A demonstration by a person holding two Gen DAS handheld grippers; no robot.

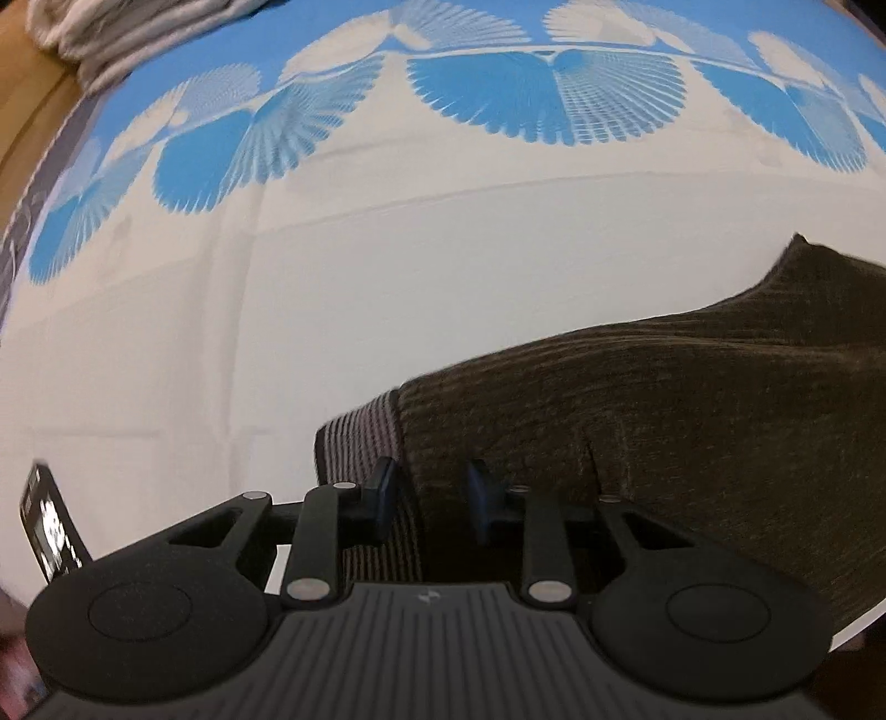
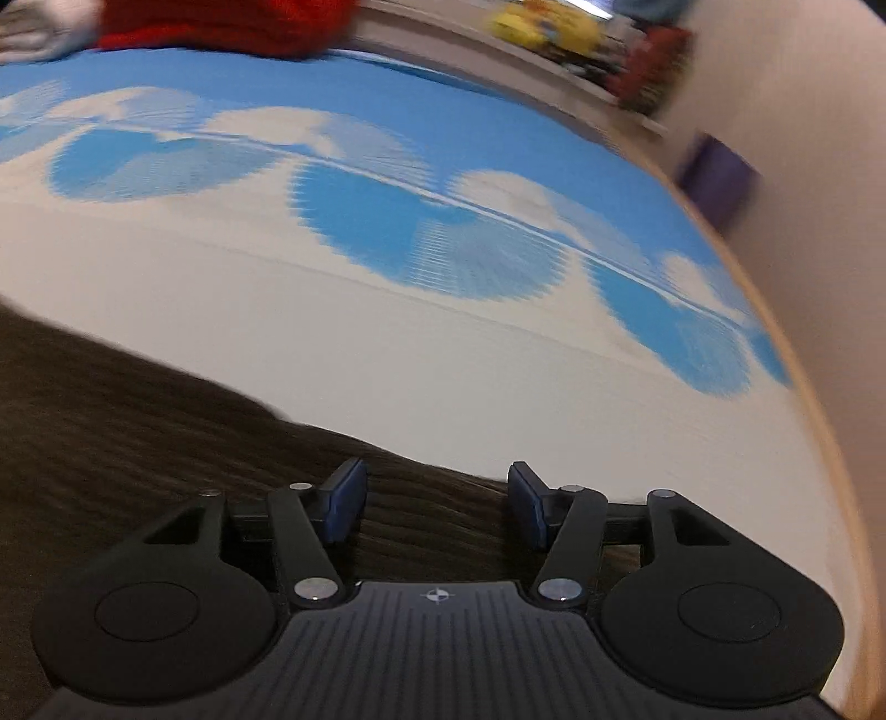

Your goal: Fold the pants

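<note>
Dark brown corduroy pants (image 1: 692, 415) lie on a blue-and-white patterned cloth (image 1: 387, 277), with a grey ribbed band (image 1: 360, 448) at their left end. My left gripper (image 1: 432, 495) points down at the seam between band and corduroy. Its jaws stand narrow with a gap, the fabric lying flat between them. In the right wrist view, which is blurred, the pants (image 2: 138, 432) fill the lower left. My right gripper (image 2: 436, 501) hangs open and wide over their edge, with nothing pinched.
A stack of grey-white clothes (image 1: 111, 44) lies at the far left corner, and a small dark device (image 1: 47, 531) stands near the left gripper. A red garment (image 2: 221, 22) lies at the back. The table's wooden edge (image 2: 819, 443) runs along the right, with a purple object (image 2: 714, 177) beyond it.
</note>
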